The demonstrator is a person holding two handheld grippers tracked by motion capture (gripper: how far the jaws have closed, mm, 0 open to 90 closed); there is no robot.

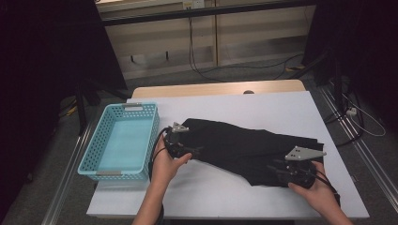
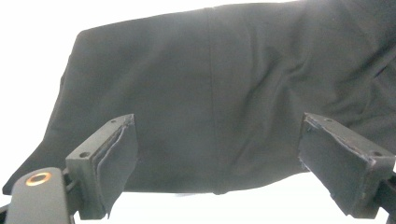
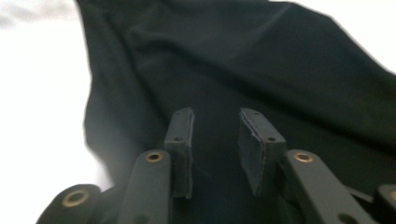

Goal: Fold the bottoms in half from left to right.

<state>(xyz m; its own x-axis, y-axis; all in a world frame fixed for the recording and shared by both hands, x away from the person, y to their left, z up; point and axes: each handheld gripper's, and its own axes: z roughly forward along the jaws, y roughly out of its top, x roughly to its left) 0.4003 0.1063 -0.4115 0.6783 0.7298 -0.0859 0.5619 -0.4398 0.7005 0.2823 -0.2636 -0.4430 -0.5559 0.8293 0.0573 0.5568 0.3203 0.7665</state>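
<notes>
The black folded cloth garment (image 1: 253, 147) lies across the middle of the white table (image 1: 263, 108), its right end partly hidden behind the right gripper (image 1: 281, 169), whose jaws stand part-open over the fabric. Left gripper (image 1: 185, 150) sits at the cloth's left edge, jaws spread wide, pinching nothing. The light blue perforated plastic basket (image 1: 101, 161) sits at left, with bare table along the top and bottom.

Grey carpet floor (image 1: 244, 75), trailing cables (image 1: 206, 70)

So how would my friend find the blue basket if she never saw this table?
Start at the white table and look at its left edge. The basket sits there, just left of the black cloth and the left tongs. It is the light blue plastic one with little holes all over its walls, and nothing is inside it.
</notes>
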